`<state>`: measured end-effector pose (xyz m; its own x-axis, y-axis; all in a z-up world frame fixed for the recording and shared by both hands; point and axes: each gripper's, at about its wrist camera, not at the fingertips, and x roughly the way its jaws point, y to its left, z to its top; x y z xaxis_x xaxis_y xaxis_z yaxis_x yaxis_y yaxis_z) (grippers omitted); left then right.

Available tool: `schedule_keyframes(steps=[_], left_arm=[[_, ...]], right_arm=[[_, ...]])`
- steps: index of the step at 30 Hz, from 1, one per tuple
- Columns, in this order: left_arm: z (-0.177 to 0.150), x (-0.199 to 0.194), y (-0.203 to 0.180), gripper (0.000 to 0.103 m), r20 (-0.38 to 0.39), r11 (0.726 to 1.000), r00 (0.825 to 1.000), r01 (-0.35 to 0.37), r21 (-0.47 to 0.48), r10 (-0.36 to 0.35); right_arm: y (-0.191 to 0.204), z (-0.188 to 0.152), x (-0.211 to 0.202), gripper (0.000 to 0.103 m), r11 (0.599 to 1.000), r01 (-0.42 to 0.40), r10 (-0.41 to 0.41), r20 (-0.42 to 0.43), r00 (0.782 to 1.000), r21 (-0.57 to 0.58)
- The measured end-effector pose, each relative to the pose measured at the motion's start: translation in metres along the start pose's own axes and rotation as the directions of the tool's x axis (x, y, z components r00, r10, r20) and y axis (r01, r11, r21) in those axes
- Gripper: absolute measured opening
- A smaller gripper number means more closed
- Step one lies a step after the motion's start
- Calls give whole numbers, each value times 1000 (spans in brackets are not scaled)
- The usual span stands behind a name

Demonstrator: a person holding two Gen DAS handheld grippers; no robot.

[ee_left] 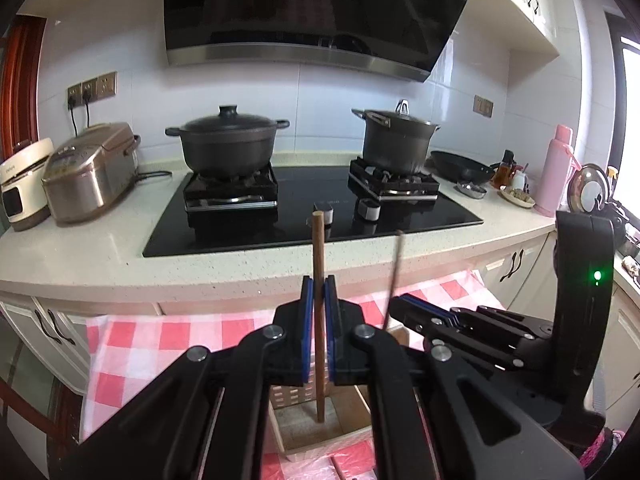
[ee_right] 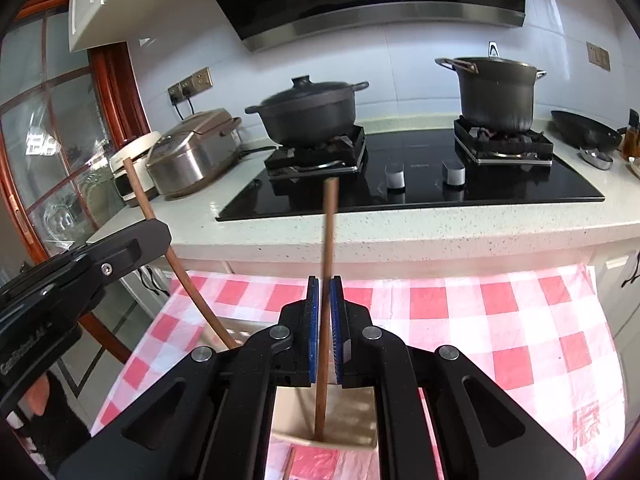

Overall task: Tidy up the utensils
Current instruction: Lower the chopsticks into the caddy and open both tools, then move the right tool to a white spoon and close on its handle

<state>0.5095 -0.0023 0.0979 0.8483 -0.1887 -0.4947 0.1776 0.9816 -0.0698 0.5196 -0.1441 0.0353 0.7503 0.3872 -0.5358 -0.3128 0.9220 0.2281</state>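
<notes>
My left gripper is shut on a brown wooden chopstick that stands upright, its lower end inside a beige utensil holder on the red-checked tablecloth. Just to its right, my right gripper grips a second, blurred chopstick. In the right wrist view, the right gripper is shut on its chopstick, whose tip reaches into the holder. The left gripper shows at the left with its slanted chopstick.
Another chopstick lies on the cloth in front of the holder. Behind the table runs a speckled counter with a black hob, two dark pots, two rice cookers and a pink flask.
</notes>
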Motion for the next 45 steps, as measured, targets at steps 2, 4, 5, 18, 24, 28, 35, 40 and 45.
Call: schedule_keyframes(steps=[2, 4, 5, 18, 24, 28, 35, 40, 45], left_arm=[[0, 8, 1, 6, -9, 1000, 1000, -3, -3, 3], [-1, 16, 4, 6, -21, 1000, 1000, -2, -14, 2], [-1, 20, 4, 6, -26, 1000, 1000, -4, -17, 3], [-7, 36, -10, 16, -49, 999, 998, 33, -23, -34], [-11, 24, -14, 34, -44, 997, 997, 54, -47, -56], [-19, 0, -19, 38, -11, 999, 1000, 22, -24, -22], [-62, -65, -15, 73, 81, 998, 995, -51, -38, 54], [-109, -110, -15, 85, 137, 993, 984, -106, -50, 112], [-159, -145, -19, 93, 157, 983, 971, -174, -59, 181]], right_arm=[[-6, 1, 6, 9, 1000, 4, -4, -1, 1000, 16], [-10, 2, 8, 11, 1000, 15, -15, 6, 1000, 23], [-12, 4, 7, 12, 1000, 12, -12, 10, 1000, 26], [-41, -2, -56, 44, 997, 48, -55, 135, 989, 58], [-52, -19, -86, 44, 993, 52, -68, 159, 985, 107], [-52, -38, -112, 44, 994, 62, -78, 166, 983, 94], [-38, -93, -147, 44, 996, 82, -87, 132, 987, 44], [-22, -134, -166, 48, 995, 101, -101, 121, 987, 10], [-9, -169, -179, 51, 994, 108, -107, 109, 988, -6]])
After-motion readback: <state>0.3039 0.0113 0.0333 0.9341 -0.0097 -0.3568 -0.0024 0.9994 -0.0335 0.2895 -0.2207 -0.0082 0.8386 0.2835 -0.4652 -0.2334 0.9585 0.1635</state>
